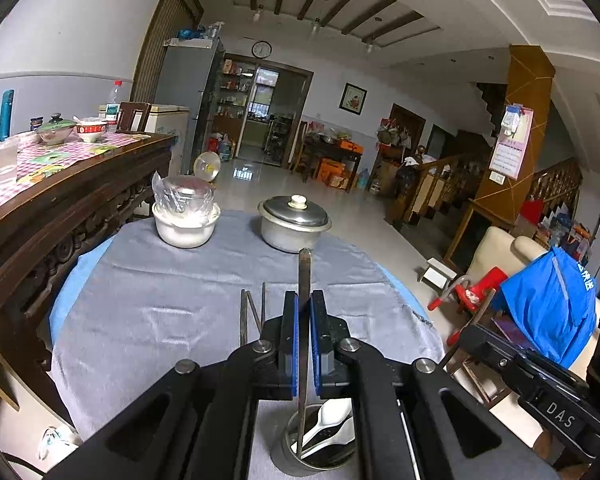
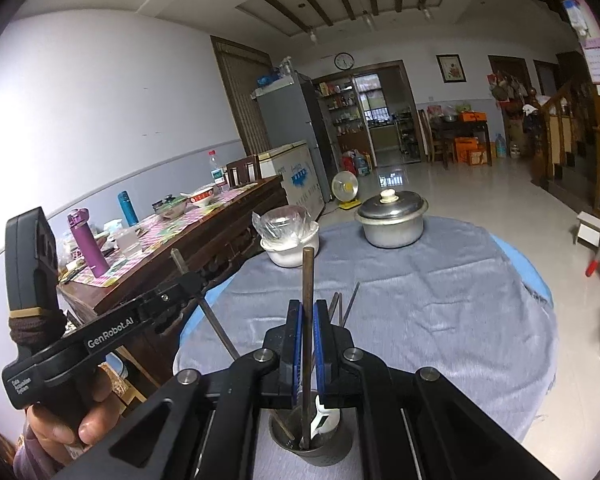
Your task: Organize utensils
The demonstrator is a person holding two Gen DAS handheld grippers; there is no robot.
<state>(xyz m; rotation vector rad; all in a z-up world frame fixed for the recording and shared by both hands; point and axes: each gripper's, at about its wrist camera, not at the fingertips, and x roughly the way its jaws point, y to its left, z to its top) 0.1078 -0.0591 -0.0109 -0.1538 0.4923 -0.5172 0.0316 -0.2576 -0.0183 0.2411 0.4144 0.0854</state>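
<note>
Nearest the lens, at the bottom centre of both views, stands the metal utensil cup point(image 1: 314, 446), already holding white spoons point(image 1: 332, 424) and dark sticks. Directly above it the left gripper point(image 1: 304, 340) is pressed together on a single chopstick point(image 1: 304, 280), which runs upright between the blue pads with its lower end down inside the cup; in the right wrist view the right gripper point(image 2: 308, 344) pinches another chopstick point(image 2: 308, 292) the same way, its tip in the same cup beside a white spoon. Both sticks look thin, rigid and very light, and probably smooth, so a pinch at mid-length as here should hold them, though a smooth shaft may swivel or slide between the pads if the grip is slackened too soon. More loose chopsticks point(image 1: 252, 312) lie flat on the grey cloth point(image 1: 160, 300) just above the pads in frame; lying flat, they will likely be awkward to lift without snagging the soft, wrinkled fabric. The cup mouth is narrow and already crowded, and both grippers work over it at once, so the tool bodies are close together. Toward upper centre a white bowl with a plastic-wrapped dish point(image 1: 184, 216) and a lidded aluminium pot point(image 1: 294, 222) sit well apart from the cup, leaving open cloth between. The round table's edge curves away at right, with a dark wooden sideboard point(image 1: 60, 208) close on the left.
</note>
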